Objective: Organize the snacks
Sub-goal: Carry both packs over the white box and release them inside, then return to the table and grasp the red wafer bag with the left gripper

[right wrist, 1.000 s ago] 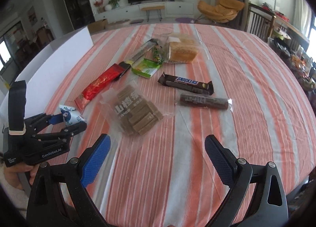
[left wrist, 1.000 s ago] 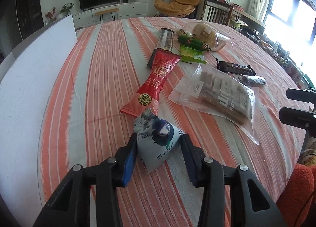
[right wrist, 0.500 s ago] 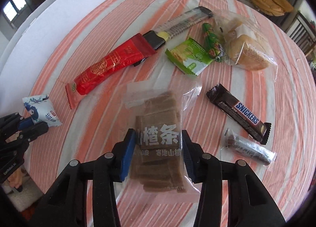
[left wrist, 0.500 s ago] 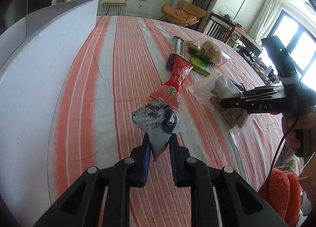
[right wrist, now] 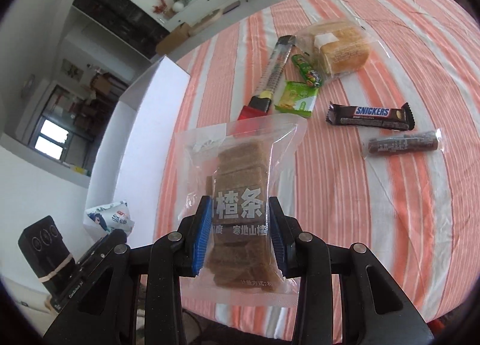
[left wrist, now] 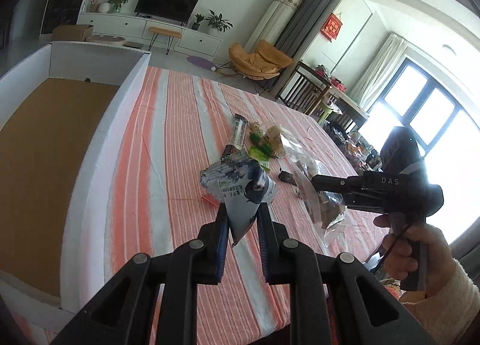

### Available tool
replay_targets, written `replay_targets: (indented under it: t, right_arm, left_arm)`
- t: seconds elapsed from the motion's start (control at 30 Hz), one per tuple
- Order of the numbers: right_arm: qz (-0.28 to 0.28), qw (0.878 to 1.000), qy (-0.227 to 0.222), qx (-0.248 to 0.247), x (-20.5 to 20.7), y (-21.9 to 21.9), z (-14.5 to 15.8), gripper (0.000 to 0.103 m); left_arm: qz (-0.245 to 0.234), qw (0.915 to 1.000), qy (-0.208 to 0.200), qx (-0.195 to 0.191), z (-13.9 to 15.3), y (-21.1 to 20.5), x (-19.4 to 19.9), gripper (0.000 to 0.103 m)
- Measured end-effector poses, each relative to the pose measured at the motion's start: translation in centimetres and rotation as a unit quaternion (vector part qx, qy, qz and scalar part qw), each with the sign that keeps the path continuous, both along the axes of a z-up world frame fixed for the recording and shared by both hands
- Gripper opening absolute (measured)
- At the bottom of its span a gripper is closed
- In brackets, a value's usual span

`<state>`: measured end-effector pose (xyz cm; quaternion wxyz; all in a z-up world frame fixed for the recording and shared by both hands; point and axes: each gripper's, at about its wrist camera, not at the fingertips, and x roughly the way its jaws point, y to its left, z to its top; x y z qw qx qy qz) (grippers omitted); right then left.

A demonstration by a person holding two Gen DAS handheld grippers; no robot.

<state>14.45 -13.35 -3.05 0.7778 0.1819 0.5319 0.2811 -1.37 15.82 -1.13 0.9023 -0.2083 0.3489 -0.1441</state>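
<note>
My left gripper [left wrist: 241, 220] is clamped on the blue-white snack pouch [left wrist: 240, 186], lifted above the striped tablecloth [left wrist: 168, 147]. My right gripper [right wrist: 240, 231] is clamped on the clear haw-strip bag [right wrist: 240, 192], also lifted. The white box [left wrist: 99, 147] lies open along the table's left edge; the cloth strip beside its wall is bare.

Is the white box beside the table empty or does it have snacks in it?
Empty as far as visible: the white box shows only bare brown floor; its near corner is out of view.
</note>
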Motion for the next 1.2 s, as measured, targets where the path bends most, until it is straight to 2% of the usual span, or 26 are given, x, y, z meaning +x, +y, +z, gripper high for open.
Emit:
replay_targets:
  t: [0.1,0.17,0.23,0.33,0.4,0.43,0.47,0.5,0.53,0.63,0.7,0.77,0.83,0.9,0.97,1.07,1.2]
  right_arm:
    - [0.035,0.997,-0.007,0.064,-0.8,5.3,3.0,0.038]
    - [0.065,0.992,-0.014,0.106,-0.9,9.6,4.7,0.038]
    - [0.096,0.986,-0.015,0.137,-0.8,14.5,5.9,0.039]
    - [0.130,0.981,-0.019,0.142,-1.0,21.6,6.6,0.039]
    - [0.138,0.981,-0.016,0.139,-0.9,25.2,6.0,0.047]
    - [0.136,0.981,-0.014,0.134,-0.8,26.4,5.6,0.055]
    - [0.133,0.982,-0.015,0.131,-0.8,27.1,5.4,0.075]
    - [0.127,0.983,-0.021,0.127,-0.9,27.2,5.4,0.078]
    - [0.120,0.985,-0.032,0.120,-0.9,26.7,5.4,0.078]
    - [0.092,0.990,-0.085,0.066,-1.6,23.0,6.1,0.077]
    - [0.059,0.991,-0.120,0.011,-1.8,19.1,5.6,0.080]
    - [0.016,0.989,-0.139,-0.049,-2.1,15.2,3.8,0.081]
    - [-0.034,0.983,-0.140,-0.112,-3.0,10.6,1.3,0.081]
    - [-0.089,0.972,-0.122,-0.182,-4.0,6.0,-1.5,0.081]
    - [-0.147,0.956,-0.097,-0.233,-5.1,1.8,-3.8,0.080]
    - [-0.209,0.938,-0.085,-0.264,-6.3,-2.6,-5.8,0.080]
    - [-0.235,0.925,-0.098,-0.282,-7.2,-4.4,-6.4,0.080]
  left_arm:
    - [0.051,0.9983,-0.027,0.005,3.2,4.4,-2.0,0.018]
    - [0.103,0.9940,-0.031,0.022,4.7,7.8,-3.1,0.018]
    - [0.162,0.9854,-0.027,0.046,5.2,11.2,-3.9,0.018]
    - [0.246,0.9666,0.008,0.072,3.7,15.8,-4.4,0.018]
    - [0.289,0.9505,0.041,0.105,1.9,17.8,-4.1,0.022]
    - [0.298,0.9457,0.054,0.118,0.9,18.4,-4.0,0.029]
    - [0.304,0.9416,0.067,0.128,0.1,18.6,-3.9,0.035]
    - [0.308,0.9388,0.076,0.133,-0.7,18.7,-3.9,0.048]
    - [0.310,0.9384,0.078,0.131,-1.1,18.5,-4.0,0.060]
    - [0.286,0.9476,0.056,0.131,-1.5,16.2,-4.0,0.081]
    - [0.247,0.9585,0.040,0.136,-1.2,13.7,-3.2,0.081]
    - [0.186,0.9735,0.025,0.131,-0.5,10.0,-2.3,0.082]
    - [0.123,0.9846,0.012,0.123,-0.1,6.2,-0.9,0.090]
    - [0.060,0.9915,0.005,0.115,-0.3,2.3,0.3,0.098]
    - [0.013,0.9936,0.018,0.110,-1.7,-1.6,1.9,0.099]
    - [-0.013,0.9909,0.055,0.122,-5.5,-5.9,4.7,0.099]
    - [-0.008,0.9790,0.078,0.188,-9.9,-9.8,7.5,0.098]
